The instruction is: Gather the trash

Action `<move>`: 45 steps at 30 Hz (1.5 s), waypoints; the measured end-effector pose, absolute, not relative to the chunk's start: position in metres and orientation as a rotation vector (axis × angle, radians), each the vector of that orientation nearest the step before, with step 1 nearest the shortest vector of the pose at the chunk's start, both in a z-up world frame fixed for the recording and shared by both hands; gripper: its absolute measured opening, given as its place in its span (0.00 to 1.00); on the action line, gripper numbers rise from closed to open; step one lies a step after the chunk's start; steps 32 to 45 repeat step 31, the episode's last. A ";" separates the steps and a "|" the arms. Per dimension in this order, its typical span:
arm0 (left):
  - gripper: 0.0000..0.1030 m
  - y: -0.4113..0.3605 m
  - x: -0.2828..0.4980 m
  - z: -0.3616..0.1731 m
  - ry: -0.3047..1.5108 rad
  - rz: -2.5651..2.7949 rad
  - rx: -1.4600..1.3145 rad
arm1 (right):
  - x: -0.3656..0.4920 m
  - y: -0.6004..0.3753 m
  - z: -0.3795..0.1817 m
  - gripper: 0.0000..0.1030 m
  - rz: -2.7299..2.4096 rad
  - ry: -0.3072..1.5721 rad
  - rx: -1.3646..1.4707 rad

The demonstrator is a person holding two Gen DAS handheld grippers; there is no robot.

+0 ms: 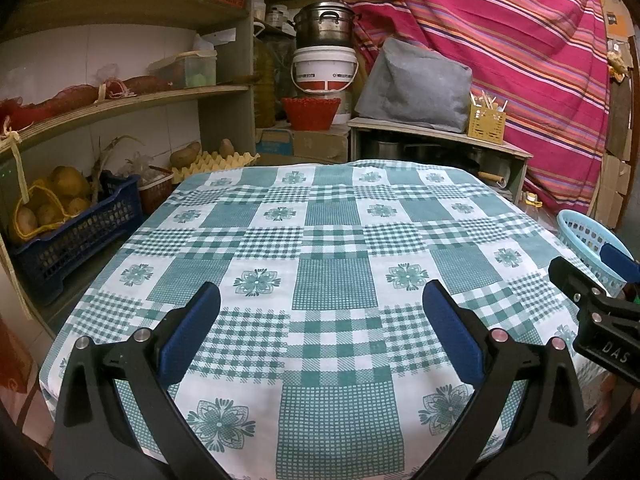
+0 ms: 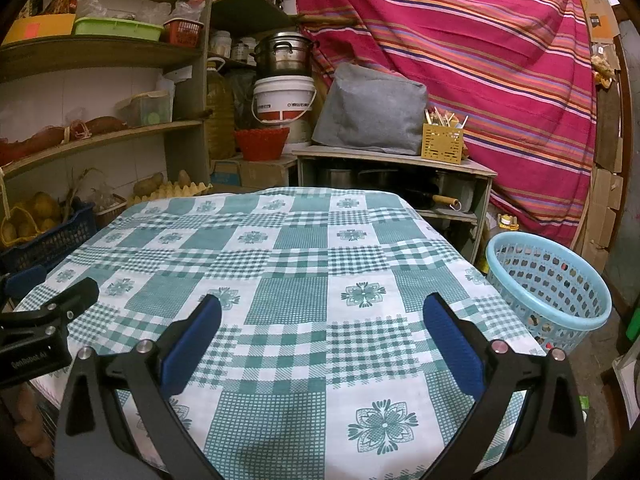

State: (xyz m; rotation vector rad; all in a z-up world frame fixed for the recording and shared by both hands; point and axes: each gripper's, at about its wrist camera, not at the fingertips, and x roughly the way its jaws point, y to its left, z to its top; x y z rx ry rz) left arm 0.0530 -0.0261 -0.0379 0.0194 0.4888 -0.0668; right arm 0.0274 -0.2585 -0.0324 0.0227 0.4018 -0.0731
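A table covered by a green-and-white checked cloth fills both views, and no loose trash shows on it. My left gripper hovers open over the near part of the cloth, blue pads wide apart, nothing between them. My right gripper is open in the same way over the cloth's near right part. A light blue perforated basket stands off the table's right side, a few small items dimly visible through its holes. Each gripper shows at the edge of the other's view: the right gripper, the left gripper.
Wooden shelves with bags, tubs and a blue crate of potatoes line the left. Behind the table stand an egg tray, a red basket, a white bucket under a steel pot and a low cabinet. A striped curtain hangs behind.
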 end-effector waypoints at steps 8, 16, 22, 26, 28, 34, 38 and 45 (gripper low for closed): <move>0.95 -0.026 0.053 -0.038 0.488 -0.068 0.018 | 0.028 -0.259 -0.032 0.96 -0.075 0.400 0.024; 0.95 -0.026 0.053 -0.037 0.488 -0.067 0.018 | 0.028 -0.259 -0.032 0.96 -0.074 0.403 0.024; 0.95 -0.026 0.053 -0.037 0.486 -0.068 0.019 | 0.028 -0.259 -0.032 0.96 -0.074 0.401 0.023; 0.95 -0.026 0.054 -0.037 0.490 -0.071 0.021 | 0.028 -0.258 -0.032 0.96 -0.074 0.402 0.024; 0.95 -0.027 0.055 -0.036 0.493 -0.068 0.021 | 0.028 -0.258 -0.032 0.96 -0.073 0.405 0.025; 0.95 -0.026 0.056 -0.035 0.497 -0.071 0.017 | 0.029 -0.260 -0.033 0.96 -0.073 0.408 0.026; 0.95 -0.026 0.056 -0.035 0.497 -0.071 0.017 | 0.029 -0.260 -0.033 0.96 -0.073 0.408 0.026; 0.95 -0.026 0.056 -0.035 0.497 -0.071 0.017 | 0.029 -0.260 -0.033 0.96 -0.073 0.408 0.026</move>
